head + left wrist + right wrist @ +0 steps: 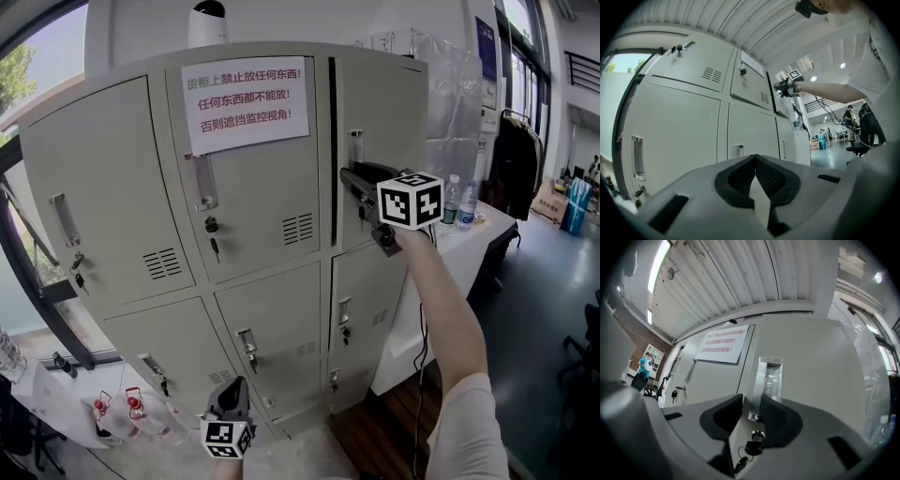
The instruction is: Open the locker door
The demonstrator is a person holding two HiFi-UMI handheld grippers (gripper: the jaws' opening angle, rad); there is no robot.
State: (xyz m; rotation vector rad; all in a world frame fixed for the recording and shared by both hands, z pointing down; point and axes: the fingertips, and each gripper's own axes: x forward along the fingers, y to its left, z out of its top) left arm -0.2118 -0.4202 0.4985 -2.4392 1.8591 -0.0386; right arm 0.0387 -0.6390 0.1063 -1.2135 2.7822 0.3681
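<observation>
Starting from the door (pixel 384 103), top right in the bank of lockers, shut or nearly so, with a dark gap (pixel 331 131) down its left edge. Hinged, by the look of it, on the far right side. Carrying a handle (pixel 769 376) close to that left edge, long axis upright, with keys (pixel 751 447) hanging from the lock just beneath.

Finding the right hand-held gripper (pixel 752 405) straight in front of the handle's lower end, pointing about level at the door, one jaw on each side of the strip. Pinching that lower end, as far as can be judged: pads against both sides of the metal, no slack visible.

Calling, most likely, for a pull straight back toward the person, square to the upright handle, so as to swing the left edge outward.

Noting the left hand-held gripper (pixel 754 158) well below and well apart, down by the bottom row of lockers, jaws pressed together on nothing. Counting the right hand as by far the nearer one.
</observation>
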